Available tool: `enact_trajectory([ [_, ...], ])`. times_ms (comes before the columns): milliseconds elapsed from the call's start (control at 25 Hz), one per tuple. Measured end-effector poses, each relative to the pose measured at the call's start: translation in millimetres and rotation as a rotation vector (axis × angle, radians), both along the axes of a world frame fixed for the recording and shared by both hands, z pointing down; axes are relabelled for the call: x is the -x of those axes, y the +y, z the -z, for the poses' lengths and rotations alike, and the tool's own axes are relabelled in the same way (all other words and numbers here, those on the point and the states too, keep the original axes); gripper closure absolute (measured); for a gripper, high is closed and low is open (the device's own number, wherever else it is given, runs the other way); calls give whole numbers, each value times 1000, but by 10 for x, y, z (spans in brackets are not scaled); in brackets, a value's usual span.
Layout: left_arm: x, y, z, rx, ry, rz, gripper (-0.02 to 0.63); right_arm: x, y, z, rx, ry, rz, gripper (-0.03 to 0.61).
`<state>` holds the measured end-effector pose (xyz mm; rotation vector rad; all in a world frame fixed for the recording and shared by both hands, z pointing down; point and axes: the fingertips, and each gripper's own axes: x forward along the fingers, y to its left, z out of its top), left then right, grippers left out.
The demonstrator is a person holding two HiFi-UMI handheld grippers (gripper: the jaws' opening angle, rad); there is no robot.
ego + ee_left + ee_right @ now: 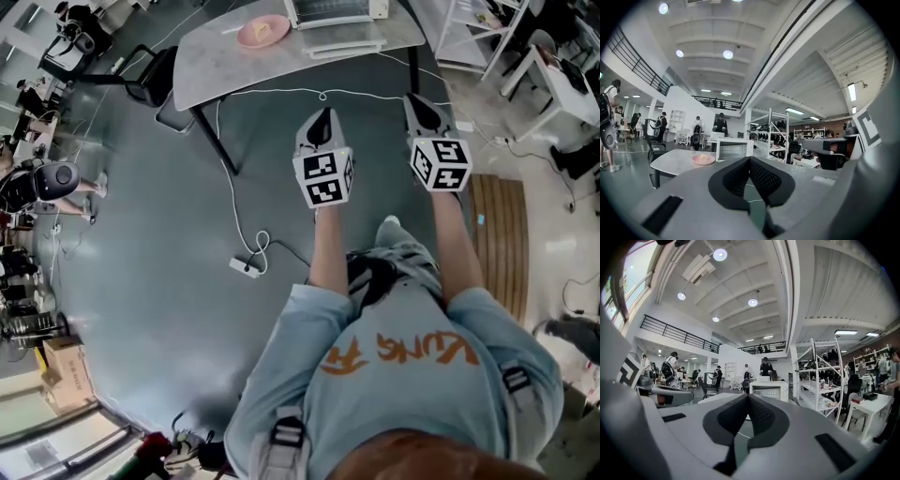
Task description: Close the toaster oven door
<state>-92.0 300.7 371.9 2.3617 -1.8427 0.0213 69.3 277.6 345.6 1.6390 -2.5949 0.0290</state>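
Note:
A white toaster oven (333, 11) stands at the far edge of a grey table (216, 61), and its door (343, 45) hangs open, lying flat toward me. In the left gripper view the toaster oven (732, 148) is seen beyond the jaws, and in the right gripper view the same toaster oven (771, 391) sits straight ahead. My left gripper (323, 114) and right gripper (420, 99) are held side by side in the air over the floor, well short of the table. Both are shut with nothing between their jaws. A pink plate (263, 31) with a piece of food sits left of the oven.
A white cable runs from the table down to a power strip (246, 267) on the floor. A black chair (150, 75) stands left of the table, white shelving (469, 28) to its right, and a wooden pallet (500, 225) lies on the floor at right. People stand far off.

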Motion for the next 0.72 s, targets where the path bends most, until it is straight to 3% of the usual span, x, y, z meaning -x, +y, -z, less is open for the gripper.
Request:
enact_trajectory([
  [360, 248, -174, -8, -18, 29, 28, 612, 272, -264, 178, -57, 42, 61, 580],
  [720, 391, -771, -71, -27, 12, 61, 612, 340, -882, 239, -96, 11, 110, 580],
])
